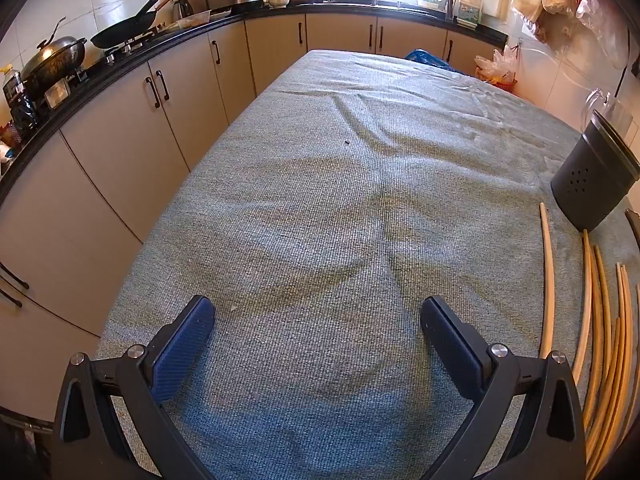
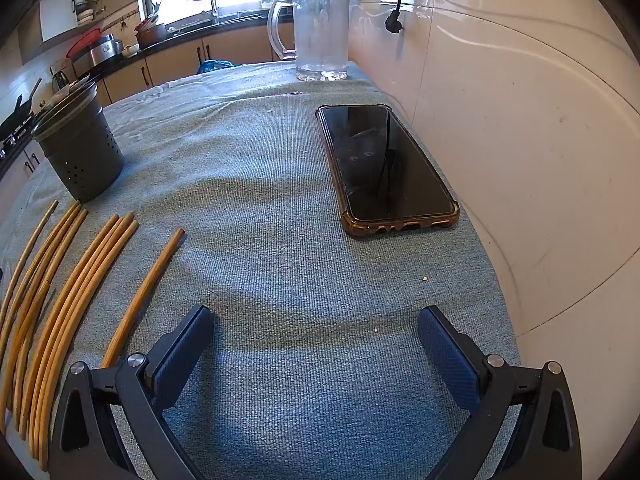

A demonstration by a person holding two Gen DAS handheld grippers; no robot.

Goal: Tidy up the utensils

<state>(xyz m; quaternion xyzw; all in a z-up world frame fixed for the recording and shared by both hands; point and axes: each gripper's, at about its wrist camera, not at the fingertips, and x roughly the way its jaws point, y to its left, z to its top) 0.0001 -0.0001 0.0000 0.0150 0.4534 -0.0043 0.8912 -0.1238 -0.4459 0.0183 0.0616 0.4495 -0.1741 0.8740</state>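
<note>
We're at the start: both hand-held grippers, left (image 1: 318, 320) & right (image 2: 316, 328), wide open, empty; next, grab a chopstick (image 2: 144, 292) for the holder (image 2: 80, 152).

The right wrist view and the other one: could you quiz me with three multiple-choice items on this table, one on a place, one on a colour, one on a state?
1. Where do the loose wooden chopsticks lie relative to the dark perforated utensil holder?
A. inside it
B. on the cloth in front of it
C. on the phone

2. What colour is the woven tablecloth?
A. blue-grey
B. red
C. yellow

3. How does the right gripper stand?
A. shut on a chopstick
B. shut on nothing
C. open, nothing between its pads

Answers: 1 B, the sticks lie flat on the cloth, their ends near the holder's base. 2 A, blue-grey weave in both views. 3 C, only bare cloth shows between the wide-set pads.
</note>
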